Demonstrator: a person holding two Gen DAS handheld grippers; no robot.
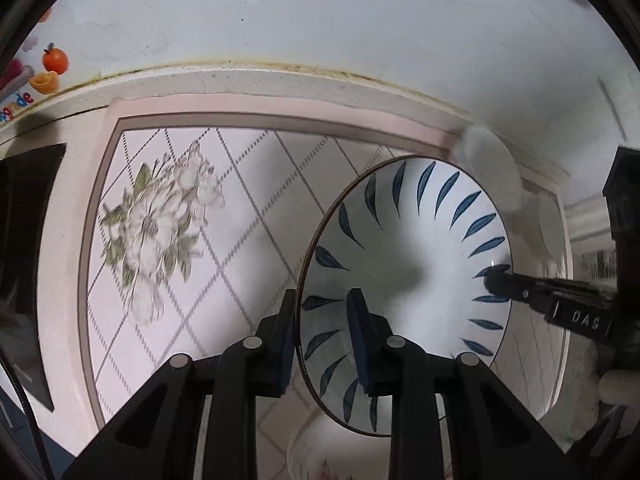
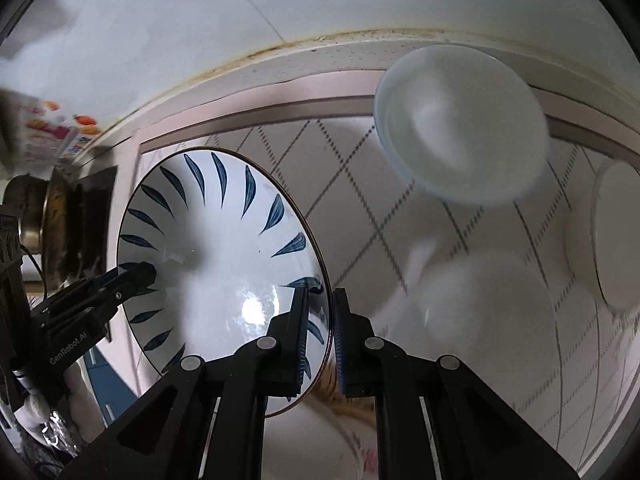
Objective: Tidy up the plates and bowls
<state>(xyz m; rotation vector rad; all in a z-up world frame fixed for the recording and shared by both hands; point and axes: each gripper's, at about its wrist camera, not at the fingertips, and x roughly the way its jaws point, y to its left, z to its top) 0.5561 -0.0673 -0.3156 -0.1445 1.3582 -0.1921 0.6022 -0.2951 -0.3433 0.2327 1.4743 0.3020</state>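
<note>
Both grippers, left gripper (image 1: pixel 324 316) and right gripper (image 2: pixel 322 320), pinch opposite rims of one white plate (image 1: pixel 404 264) painted with blue leaf strokes.

Both hand-held grippers, left (image 1: pixel 322 320) and right (image 1: pixel 494 280), clamp the blue-leaf plate's (image 1: pixel 408 248) opposite rims.

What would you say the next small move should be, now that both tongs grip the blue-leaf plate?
Probably carry the blue-leaf plate level toward the bare floral mat. The left tongs and right tongs pinch opposite rims, a bowl sits beyond, and another dish lies underneath.
</note>
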